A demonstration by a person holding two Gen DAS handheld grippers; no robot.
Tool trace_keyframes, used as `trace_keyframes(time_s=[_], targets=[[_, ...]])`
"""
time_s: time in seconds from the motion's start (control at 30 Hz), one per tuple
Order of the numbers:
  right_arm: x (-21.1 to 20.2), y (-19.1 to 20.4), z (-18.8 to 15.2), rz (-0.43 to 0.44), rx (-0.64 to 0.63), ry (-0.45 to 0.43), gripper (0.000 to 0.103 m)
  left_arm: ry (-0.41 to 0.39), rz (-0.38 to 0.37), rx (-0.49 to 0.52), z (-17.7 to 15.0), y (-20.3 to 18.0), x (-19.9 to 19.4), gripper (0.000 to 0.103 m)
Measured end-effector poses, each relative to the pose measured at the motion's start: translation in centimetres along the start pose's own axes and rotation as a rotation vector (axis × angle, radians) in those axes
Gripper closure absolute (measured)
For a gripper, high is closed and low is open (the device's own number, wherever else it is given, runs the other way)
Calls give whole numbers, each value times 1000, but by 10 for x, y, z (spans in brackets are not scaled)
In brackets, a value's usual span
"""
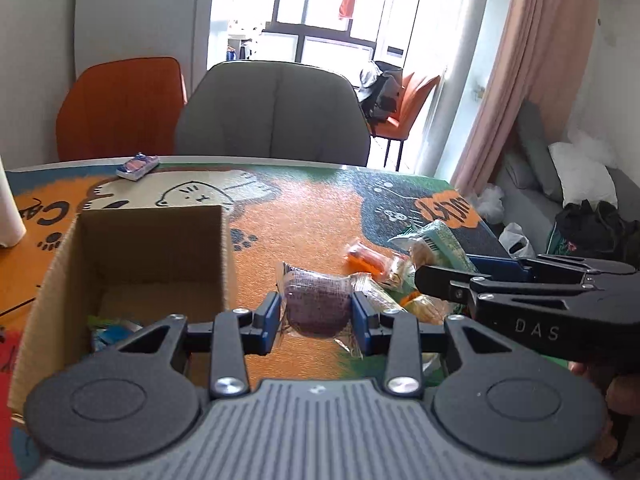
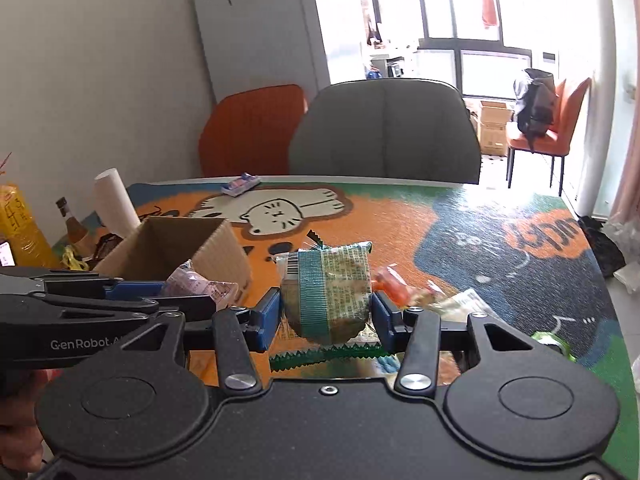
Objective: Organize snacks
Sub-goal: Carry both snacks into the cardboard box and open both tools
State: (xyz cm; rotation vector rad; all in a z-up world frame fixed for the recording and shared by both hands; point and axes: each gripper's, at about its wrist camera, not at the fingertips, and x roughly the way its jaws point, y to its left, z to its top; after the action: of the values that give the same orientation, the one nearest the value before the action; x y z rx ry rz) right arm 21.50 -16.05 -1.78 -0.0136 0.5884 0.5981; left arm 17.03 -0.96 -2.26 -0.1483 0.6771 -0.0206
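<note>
Both grippers hold snacks above the cat-print mat (image 2: 400, 224). Left gripper (image 1: 316, 312): fingers part-closed, blue pads (image 1: 267, 322) pressing both sides of a purple cake (image 1: 316, 304) in clear wrap, just right of the box (image 1: 132, 264). Right gripper (image 2: 326, 310): fingers at a similar width, clamped on a green-wrapped cake (image 2: 328, 292) with a barcode and fine print too small to read. Its side reads "DAS" in the left view; the left gripper's side reads "GenRobot.AI" in the right view. The cardboard box stands open, with blue and green packets (image 1: 110, 330) on its floor. Loose snacks (image 1: 384, 268) lie heaped on the mat near the right gripper. A small blue packet (image 1: 137, 166) lies at the mat's far edge.
</note>
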Motion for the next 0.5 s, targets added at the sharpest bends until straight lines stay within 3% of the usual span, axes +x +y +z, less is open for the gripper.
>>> trace_keyframes(time_s=[0.5], targets=[[21, 57, 15, 106, -60, 12, 57, -5, 85, -53, -1, 59, -26, 66]])
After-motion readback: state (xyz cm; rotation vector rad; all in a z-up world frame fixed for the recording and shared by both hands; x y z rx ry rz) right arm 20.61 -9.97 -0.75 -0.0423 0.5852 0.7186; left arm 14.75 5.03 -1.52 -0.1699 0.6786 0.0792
